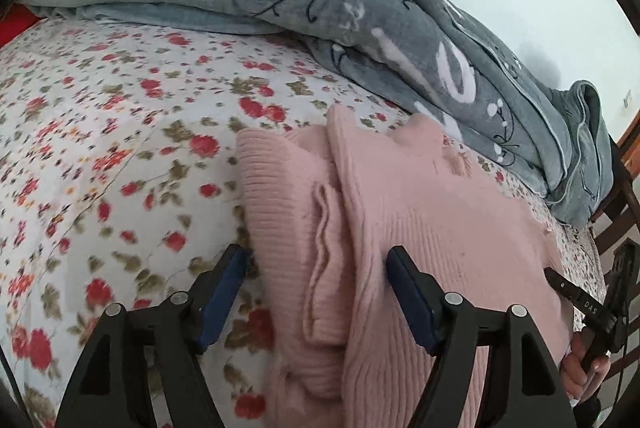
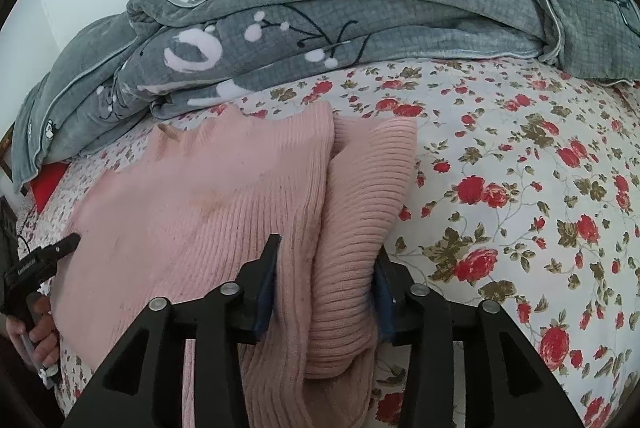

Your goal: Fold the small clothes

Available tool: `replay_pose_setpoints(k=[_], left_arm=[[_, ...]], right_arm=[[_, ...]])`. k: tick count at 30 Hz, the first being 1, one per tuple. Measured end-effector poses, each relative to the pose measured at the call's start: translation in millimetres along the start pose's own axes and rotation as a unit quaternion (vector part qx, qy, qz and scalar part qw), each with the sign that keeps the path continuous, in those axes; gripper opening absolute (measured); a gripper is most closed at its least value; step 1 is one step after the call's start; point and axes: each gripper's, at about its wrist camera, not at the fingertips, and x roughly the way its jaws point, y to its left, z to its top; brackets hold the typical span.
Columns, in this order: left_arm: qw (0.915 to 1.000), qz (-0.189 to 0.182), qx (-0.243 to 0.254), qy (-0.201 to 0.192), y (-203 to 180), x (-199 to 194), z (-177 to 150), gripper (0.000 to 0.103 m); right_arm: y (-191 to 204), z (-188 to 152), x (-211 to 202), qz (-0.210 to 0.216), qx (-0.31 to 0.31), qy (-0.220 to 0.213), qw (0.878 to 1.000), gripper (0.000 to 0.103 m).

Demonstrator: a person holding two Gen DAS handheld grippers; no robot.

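Observation:
A pink ribbed knit sweater (image 1: 420,211) lies on the floral bedsheet (image 1: 100,147), with a sleeve folded over its body. My left gripper (image 1: 316,264) is open, its jaws wide apart above the sweater's folded sleeve edge, holding nothing. In the right wrist view the sweater (image 2: 208,195) fills the middle. My right gripper (image 2: 326,268) has its jaws around a thick fold of the sweater's sleeve and edge, pressing the fabric between the blue pads. The other gripper (image 2: 44,260) shows at the far left, in a hand.
A bunched grey blanket (image 1: 360,7) with white and black print lies along the far side of the bed, just beyond the sweater; it also shows in the right wrist view (image 2: 360,27). A dark wooden frame (image 1: 616,228) stands at the right. Floral sheet (image 2: 520,187) spreads beside the sweater.

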Motion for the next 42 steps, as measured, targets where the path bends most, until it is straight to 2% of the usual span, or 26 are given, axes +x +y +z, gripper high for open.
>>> replay_pose_setpoints(k=[1, 2, 4, 7, 11, 14, 18, 25, 29, 32, 34, 36, 39, 42], left_arm=[[0.9997, -0.023, 0.000, 0.003, 0.1, 1.2, -0.1, 0.042], [0.9991, -0.041, -0.006, 0.005, 1.0, 2.6, 0.4, 0.031], [0.9971, -0.071, -0.027, 0.000, 9.1, 0.6, 0.3, 0.024], [0.9953, -0.087, -0.042, -0.002, 12.3, -2.8, 0.0, 0.022], [0.9976, -0.067, -0.009, -0.015, -3.2, -15.6, 1.1, 0.022], [0.9971, -0.073, 0.005, -0.023, -12.3, -31.7, 2.1, 0.022], [0.9966, -0.081, 0.011, -0.011, -18.3, -58.4, -9.6, 0.022], [0.9951, -0.094, 0.021, 0.024, -14.7, -113.5, -55.6, 0.022], [0.9956, -0.079, 0.040, 0.031, -8.6, -117.0, -74.3, 0.025], [0.9974, -0.054, 0.035, 0.030, -4.4, -104.1, -76.8, 0.034], [0.9976, -0.053, 0.030, 0.035, -0.2, -95.8, -78.9, 0.042], [0.9971, -0.066, 0.022, 0.031, 6.2, -93.6, -81.7, 0.045], [0.9955, -0.092, 0.001, 0.023, 16.9, -90.0, -85.1, 0.048], [0.9960, -0.089, 0.005, 0.010, 16.0, -89.4, -89.6, 0.049]], right_arm=[[-0.9, 0.0, -0.2, 0.003, 0.002, 0.000, 1.000, 0.045], [-2.8, 0.3, -0.3, 0.009, 0.007, 0.000, 1.000, 0.045], [-6.2, 1.3, -0.7, 0.030, 0.013, -0.003, 0.999, 0.029], [-2.4, 0.5, -6.6, 0.022, 0.006, -0.021, 1.000, 0.022], [16.4, -1.4, -23.7, -0.012, -0.039, -0.057, 0.998, 0.020], [17.1, -3.4, -34.2, -0.017, -0.033, -0.052, 0.998, 0.020], [21.8, -21.4, -59.9, -0.031, -0.035, -0.038, 0.998, 0.020], [24.5, -72.4, -121.7, -0.013, -0.023, -0.025, 0.999, 0.020], [21.5, -98.1, -138.3, -0.007, -0.016, -0.025, 1.000, 0.021], [22.2, -102.8, -123.9, -0.033, -0.021, -0.033, 0.999, 0.025], [21.1, -104.8, -106.2, -0.067, -0.024, -0.030, 0.997, 0.039], [22.8, -103.0, -105.3, -0.093, -0.031, -0.033, 0.995, 0.047], [32.4, -97.6, -125.3, -0.120, -0.034, -0.052, 0.991, 0.048], [58.9, -94.0, -147.0, -0.132, -0.056, -0.085, 0.986, 0.048]])
